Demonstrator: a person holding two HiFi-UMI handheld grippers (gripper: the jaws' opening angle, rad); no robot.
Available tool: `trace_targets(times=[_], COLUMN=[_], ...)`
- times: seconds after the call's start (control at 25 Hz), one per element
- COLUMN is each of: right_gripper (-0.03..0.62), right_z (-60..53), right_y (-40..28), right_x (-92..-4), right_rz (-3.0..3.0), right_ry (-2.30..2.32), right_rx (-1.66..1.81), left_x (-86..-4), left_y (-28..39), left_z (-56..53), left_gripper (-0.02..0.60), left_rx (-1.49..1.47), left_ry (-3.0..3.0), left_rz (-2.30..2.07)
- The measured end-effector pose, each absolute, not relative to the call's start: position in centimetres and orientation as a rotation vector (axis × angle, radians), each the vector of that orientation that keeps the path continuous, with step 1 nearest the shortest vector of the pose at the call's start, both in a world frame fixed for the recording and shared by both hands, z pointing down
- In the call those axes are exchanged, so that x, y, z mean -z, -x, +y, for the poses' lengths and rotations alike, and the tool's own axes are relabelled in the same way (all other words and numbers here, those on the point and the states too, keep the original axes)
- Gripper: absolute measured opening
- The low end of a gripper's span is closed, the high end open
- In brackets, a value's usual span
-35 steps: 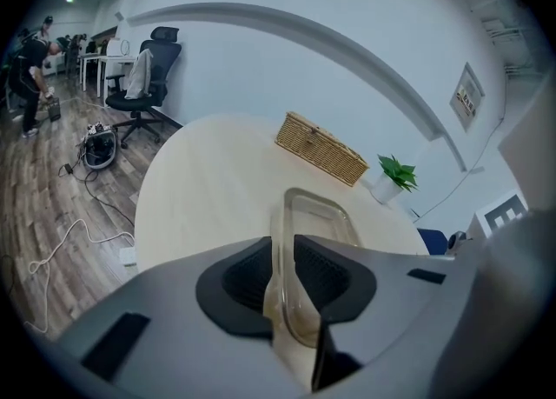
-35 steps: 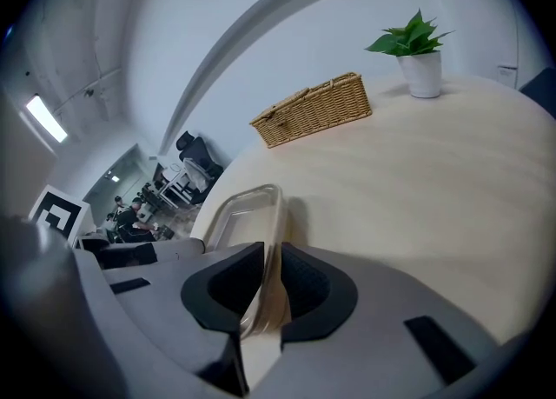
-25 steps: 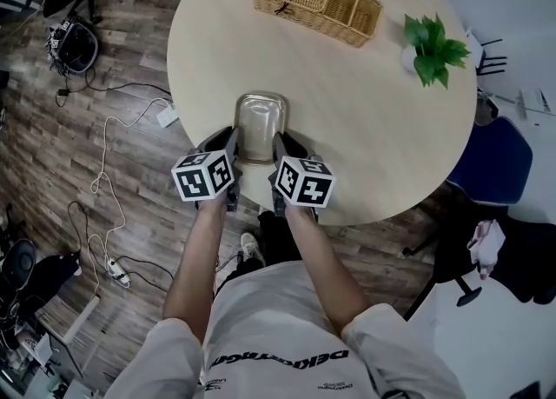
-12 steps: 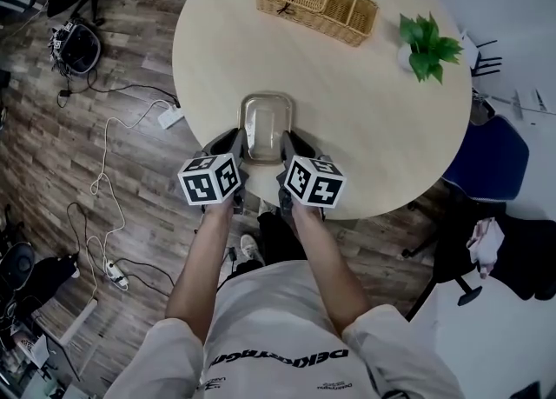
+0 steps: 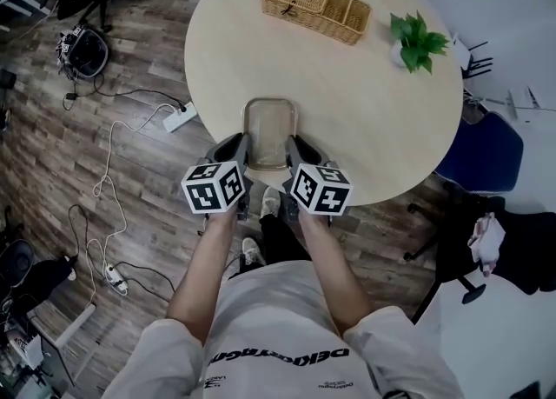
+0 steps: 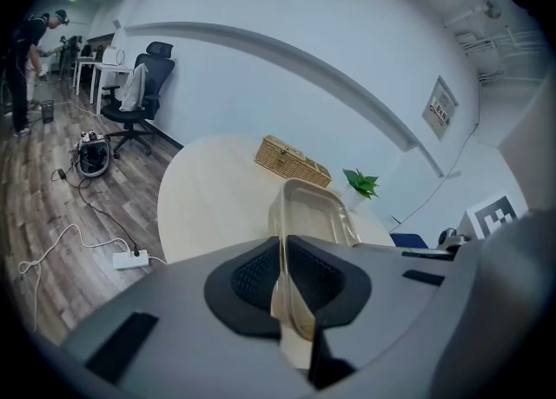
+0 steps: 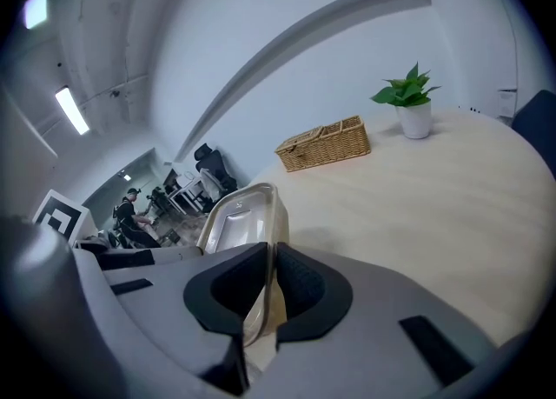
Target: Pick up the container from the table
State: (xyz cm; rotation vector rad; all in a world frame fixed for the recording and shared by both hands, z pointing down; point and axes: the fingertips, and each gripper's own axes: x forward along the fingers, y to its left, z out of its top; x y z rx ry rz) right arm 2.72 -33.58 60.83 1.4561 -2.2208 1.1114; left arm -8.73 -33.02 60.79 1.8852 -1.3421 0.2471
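Head view showed the clear rectangular plastic container [image 5: 269, 128] held over the near edge of the round pale tabletop [image 5: 365, 119], the left tongs [image 5: 241, 152] clamped narrow on its left rim and the right tongs [image 5: 294, 152] on its right rim.

Lower centre of the head view, the left gripper [image 5: 241, 147] and right gripper [image 5: 295, 147] cover the container's [image 5: 269, 121] near end. At that view's right edge, what looks like a dark chair [image 5: 526, 254] is cut off. Upper left in the left gripper view, a person [image 6: 22, 41] is too small to detail.
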Motion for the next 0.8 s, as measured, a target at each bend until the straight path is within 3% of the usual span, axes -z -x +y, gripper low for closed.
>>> trace_targets(times=[0.8], right_gripper=[0.064], right_z=[-20.2], right_y=[-1.1], right_x=[-49.3], right_rz=[-2.381], right_ry=[-1.487], right_rx=[-0.892], left_x=[-48.9], left_y=[10.4], left_z=[-19.5], left_gripper=[0.041], left_rx=[-0.111], left_ry=[-2.055], left_rz=[-1.403])
